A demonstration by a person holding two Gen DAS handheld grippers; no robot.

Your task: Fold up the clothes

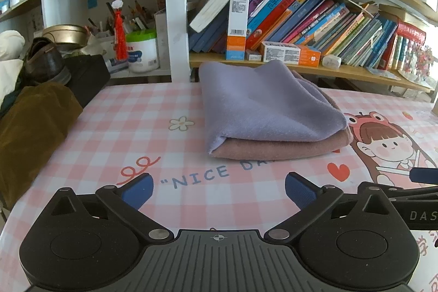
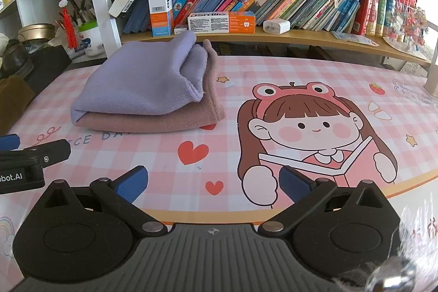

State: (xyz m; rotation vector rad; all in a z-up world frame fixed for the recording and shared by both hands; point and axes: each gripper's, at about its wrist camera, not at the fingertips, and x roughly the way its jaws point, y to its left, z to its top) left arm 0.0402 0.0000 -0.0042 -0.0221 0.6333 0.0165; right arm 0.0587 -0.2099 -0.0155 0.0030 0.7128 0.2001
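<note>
— Both claws hang spread and empty over the near edge of the pink checked tablecloth: left gripper, right gripper.

— And the cloth?

— Folded lilac towel sits on a folded dusty-pink towel, straight ahead of the left claw, far-left of the right. Left looks nearer.

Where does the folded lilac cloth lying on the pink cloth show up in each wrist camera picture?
Left wrist view: the folded lilac cloth sits at centre, slightly right, atop the folded dusty-pink cloth.
Right wrist view: the folded lilac cloth sits upper left of centre, its loose edges facing right.
Shared landmark: the upright white-and-orange toothpaste box on the shelf behind the stack.
</note>
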